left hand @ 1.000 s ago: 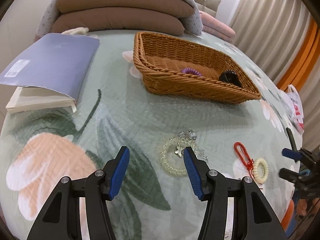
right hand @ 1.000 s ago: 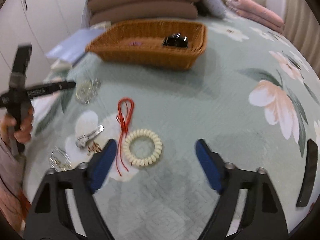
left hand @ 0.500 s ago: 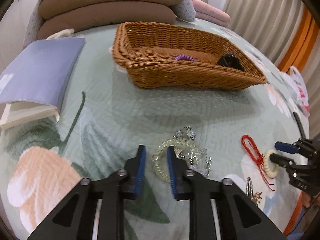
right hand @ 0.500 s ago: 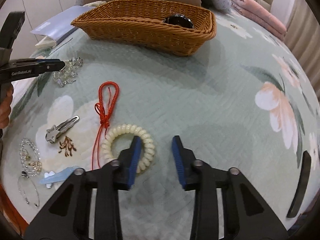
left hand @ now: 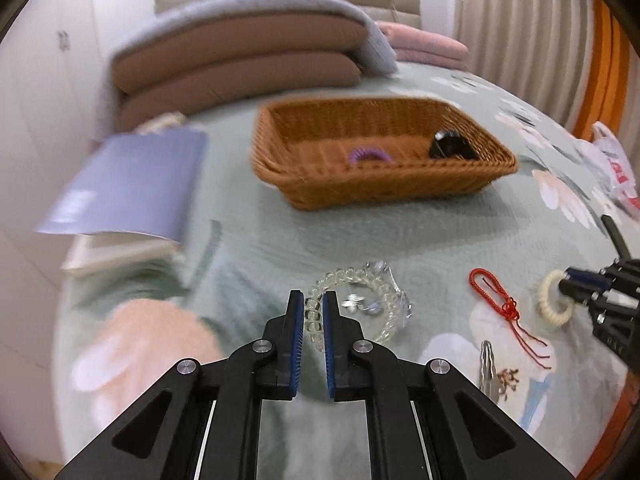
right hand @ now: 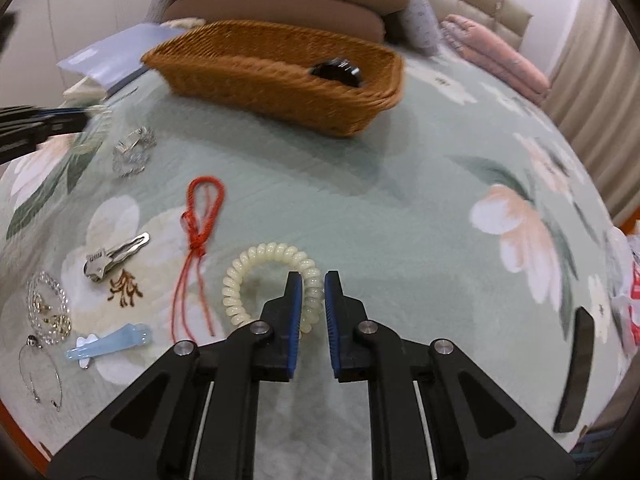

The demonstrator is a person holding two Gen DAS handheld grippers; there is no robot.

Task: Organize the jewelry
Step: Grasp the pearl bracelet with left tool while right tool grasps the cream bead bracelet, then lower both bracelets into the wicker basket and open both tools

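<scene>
Two black claws with blue pads angle down over a bed with a green floral quilt (left hand: 280,236). The left claw (left hand: 314,304) has just closed and pinches the near side of a clear bead bracelet (left hand: 380,292) on the quilt. The right claw (right hand: 312,286) has also just closed, gripping the right side of a cream coil hair tie (right hand: 256,264). A wicker basket (left hand: 400,192) sits further back, holding a purple hair tie (left hand: 370,156).

Bedspread (left hand: 248,236): pale green, quilted, printed with large flowers
Pillows (left hand: 240,68): two brown ones stacked at the headboard; grey blanket (left hand: 280,2) draped over them
Booklet (left hand: 128,184): blue-grey cover; left of the bed
Curtain (left hand: 524,28): beige, pleated
</scene>
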